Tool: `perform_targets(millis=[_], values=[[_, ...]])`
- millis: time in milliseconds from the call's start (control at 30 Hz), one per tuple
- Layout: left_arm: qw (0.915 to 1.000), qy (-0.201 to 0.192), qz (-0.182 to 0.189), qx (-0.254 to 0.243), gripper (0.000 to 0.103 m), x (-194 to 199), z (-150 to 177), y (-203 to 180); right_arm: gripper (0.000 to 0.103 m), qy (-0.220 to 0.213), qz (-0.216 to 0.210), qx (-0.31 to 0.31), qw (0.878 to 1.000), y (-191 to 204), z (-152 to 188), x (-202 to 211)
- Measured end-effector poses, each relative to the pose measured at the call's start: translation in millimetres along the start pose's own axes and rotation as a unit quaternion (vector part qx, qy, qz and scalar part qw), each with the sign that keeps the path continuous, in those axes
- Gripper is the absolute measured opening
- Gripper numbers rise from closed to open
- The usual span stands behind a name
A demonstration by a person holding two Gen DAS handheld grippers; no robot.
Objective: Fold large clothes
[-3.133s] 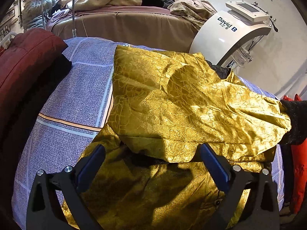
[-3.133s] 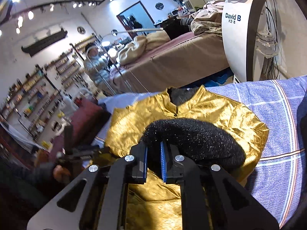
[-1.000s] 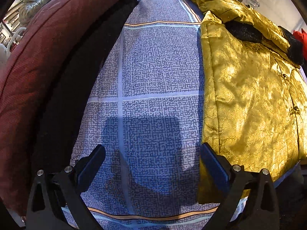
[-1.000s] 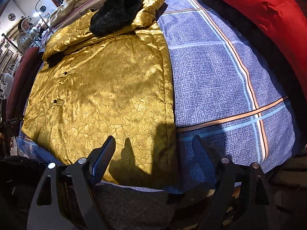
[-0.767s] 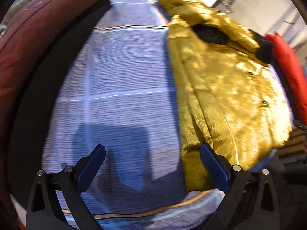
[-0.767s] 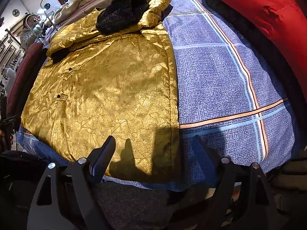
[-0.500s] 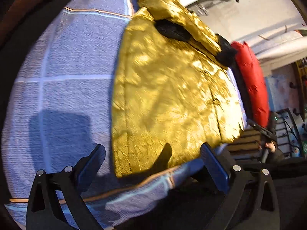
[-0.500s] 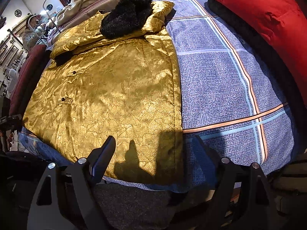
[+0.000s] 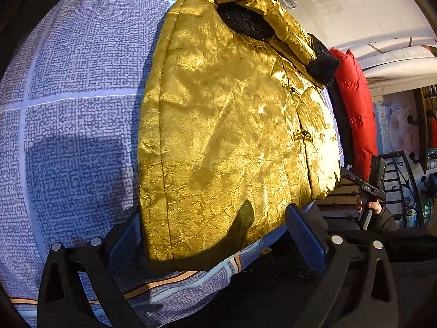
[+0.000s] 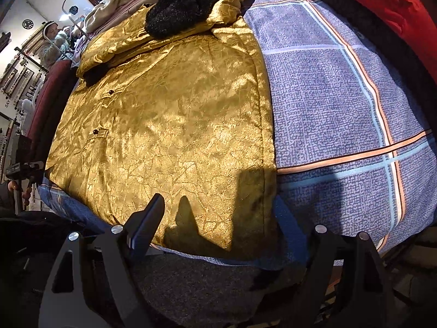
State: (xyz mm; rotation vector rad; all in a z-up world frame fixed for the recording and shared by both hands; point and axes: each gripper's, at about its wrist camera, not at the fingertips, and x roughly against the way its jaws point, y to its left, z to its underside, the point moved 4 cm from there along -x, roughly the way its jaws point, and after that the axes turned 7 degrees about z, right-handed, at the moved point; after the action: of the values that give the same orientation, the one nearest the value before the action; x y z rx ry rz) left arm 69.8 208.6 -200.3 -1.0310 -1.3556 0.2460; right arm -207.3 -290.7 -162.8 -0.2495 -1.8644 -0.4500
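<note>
Both tongs we hold wide open with nothing gripped: left tongs over the near hem corner of the gold jacket, right tongs over the other hem corner. Beyond them the jacket lies flat on the blue checked bed, its black fur cuff folded across the far end.

Gold jacket on blue bedspread
</note>
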Motion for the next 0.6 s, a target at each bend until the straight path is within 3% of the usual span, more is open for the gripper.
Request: perform_targets(millis=[200, 400, 433, 533, 600], values=[[0.9999, -0.004, 0.005, 0.014, 0.097, -2.4, -5.1, -5.2, 0.081, 0.000, 0.011, -0.034, 0.999, -18.7, 5.0, -8.2], [0.9998, 0.008, -0.017, 0.010, 0.097, -8.1, -7.8, -4.5, 0.081, 0.019, -0.022, -0.028, 0.999, -17.8, 7.6, -20.6], [0.9998, 0.006, -0.019, 0.007, 0.097, -8.1, -8.6, -5.7, 0.076, 0.017, -0.030, -0.023, 0.999, -12.8, 6.8, -21.9], [0.9997, 0.001, -0.023, -0.012, 0.096, -7.9, -9.1, -13.5, 0.045, 0.007, -0.066, -0.012, 0.998, 1.3, 1.4, -20.7], [0.9993, 0.002, -0.033, -0.019, 0.083, -11.5, -7.7, -15.1, 0.037, 0.009, -0.067, 0.002, 0.998, 9.4, 0.0, -23.0]])
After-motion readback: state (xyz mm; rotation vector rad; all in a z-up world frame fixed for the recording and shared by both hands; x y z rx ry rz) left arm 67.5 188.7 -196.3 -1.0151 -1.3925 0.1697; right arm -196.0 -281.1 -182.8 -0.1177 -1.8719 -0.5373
